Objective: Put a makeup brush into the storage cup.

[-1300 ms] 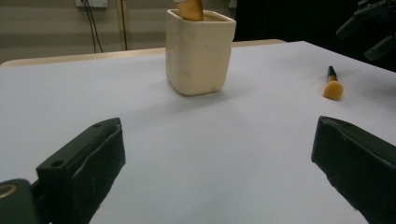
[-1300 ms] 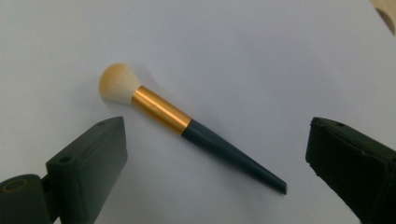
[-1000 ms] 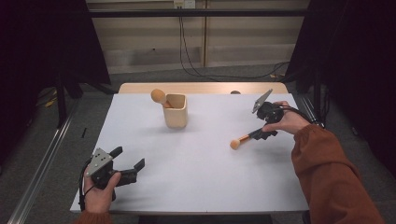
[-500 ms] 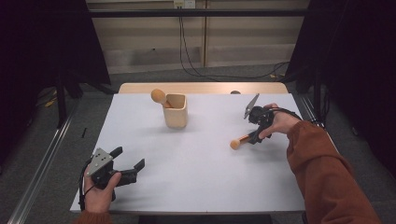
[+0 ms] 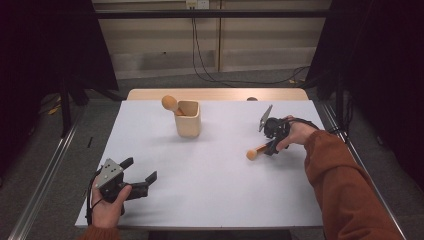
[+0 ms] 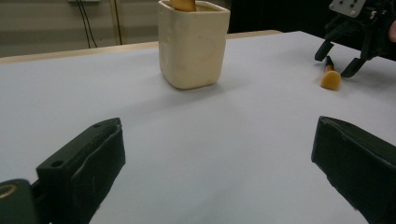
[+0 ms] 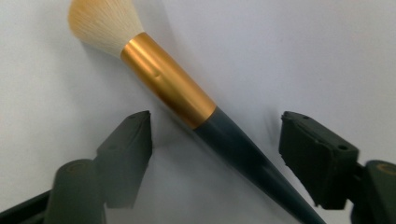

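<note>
Makeup brush (image 7: 187,100): cream-white bristle head, gold ferrule, dark tapered handle. Lies flat on the white surface (image 5: 210,170), right half, near the right edge and about midway front to back. Bristle end points toward the surface centre; handle toward the right edge.

Cup (image 5: 188,119) at table (image 5: 210,190) centre-back – brush (image 5: 258,150) lying right of it, second brush (image 5: 171,104) in cup.

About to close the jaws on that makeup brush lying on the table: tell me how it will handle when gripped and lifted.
The makeup brush has a round, tapering dark handle, so it may roll or slip between the right gripper, whose open jaws have just been closing around it. It looks stiff and probably light. The soft bristle head would likely give if pressed.
</note>
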A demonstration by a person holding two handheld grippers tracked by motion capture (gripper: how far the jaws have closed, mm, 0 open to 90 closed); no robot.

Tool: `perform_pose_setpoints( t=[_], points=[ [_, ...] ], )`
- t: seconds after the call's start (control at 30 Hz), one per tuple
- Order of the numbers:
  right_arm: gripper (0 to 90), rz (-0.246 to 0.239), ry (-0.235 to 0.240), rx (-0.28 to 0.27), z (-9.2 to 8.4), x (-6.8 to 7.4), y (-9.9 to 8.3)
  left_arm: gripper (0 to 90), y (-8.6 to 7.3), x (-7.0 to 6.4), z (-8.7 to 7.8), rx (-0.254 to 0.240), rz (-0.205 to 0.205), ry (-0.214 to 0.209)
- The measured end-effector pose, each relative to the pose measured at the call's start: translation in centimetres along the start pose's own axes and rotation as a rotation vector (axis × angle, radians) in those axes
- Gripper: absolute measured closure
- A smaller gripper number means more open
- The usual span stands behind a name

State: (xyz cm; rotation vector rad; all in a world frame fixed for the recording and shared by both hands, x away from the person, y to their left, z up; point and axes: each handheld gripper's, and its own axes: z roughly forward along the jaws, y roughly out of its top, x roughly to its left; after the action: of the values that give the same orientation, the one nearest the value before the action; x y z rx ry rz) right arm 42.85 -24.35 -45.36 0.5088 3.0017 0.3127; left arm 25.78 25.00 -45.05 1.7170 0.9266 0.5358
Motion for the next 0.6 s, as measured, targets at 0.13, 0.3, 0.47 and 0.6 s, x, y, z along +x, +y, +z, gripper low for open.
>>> perform_pose_setpoints(
  t=[0.13,0.3,0.47,0.6],
  points=[
    [40.3,-0.011,0.027,0.007,0.08,0.1,0.18,2.8,0.0,0.01,0.01,0.001,0.001,0.0],
    [53.5,-0.022,0.059,0.012,-0.05,0.33,0.11,2.9,0.0,0.09,0.05,0.004,0.008,0.0],
    [58.0,-0.04,0.063,0.022,0.0,0.36,0.4,2.9,0.01,0.15,0.07,0.006,0.008,0.002],
    [62.7,-0.037,0.07,0.032,-0.06,0.58,0.47,2.9,0.02,0.2,0.27,0.008,0.004,0.0]
  ],
)
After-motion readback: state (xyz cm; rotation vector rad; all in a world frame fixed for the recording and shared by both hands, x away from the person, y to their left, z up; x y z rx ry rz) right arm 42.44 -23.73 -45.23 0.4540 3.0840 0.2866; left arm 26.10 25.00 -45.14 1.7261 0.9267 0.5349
